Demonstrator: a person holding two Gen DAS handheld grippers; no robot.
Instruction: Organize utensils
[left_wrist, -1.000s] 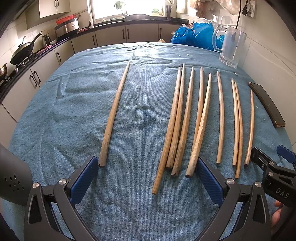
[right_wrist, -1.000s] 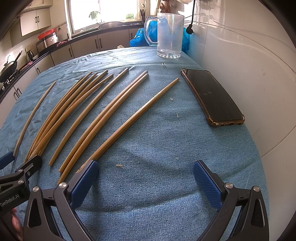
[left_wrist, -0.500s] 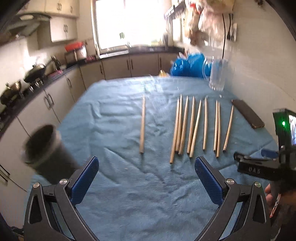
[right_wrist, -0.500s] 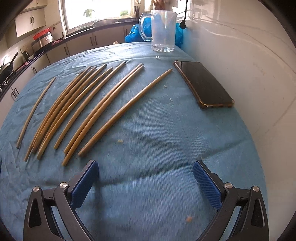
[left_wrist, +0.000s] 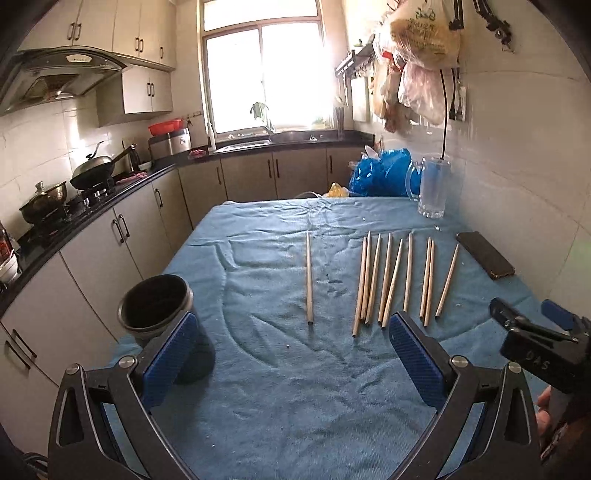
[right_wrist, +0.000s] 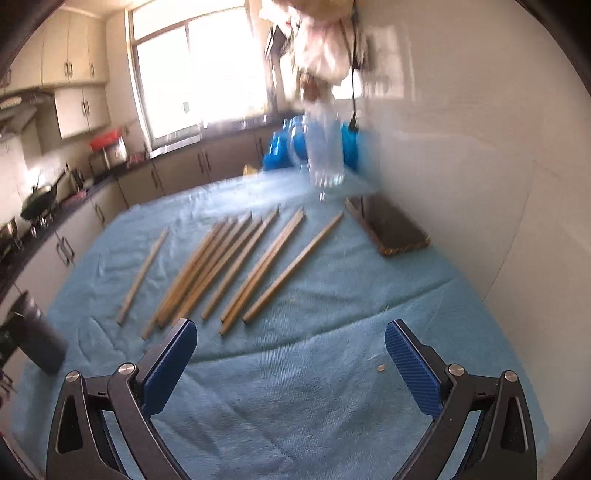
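Your left gripper (left_wrist: 295, 358) and right gripper (right_wrist: 291, 362) both hang wide and empty. The chopsticks (left_wrist: 391, 280) lie mid-frame, long axes pointing away from you; the lone chopstick (left_wrist: 308, 280) sits dead ahead of the left fingers, and the dark cup (left_wrist: 155, 310) stands at lower left.

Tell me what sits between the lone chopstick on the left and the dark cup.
Nothing visible does. The lone chopstick lies by itself on the blue towel, and only bare cloth runs from it to the dark cup at the table's left edge. The left tool is open and holds nothing.
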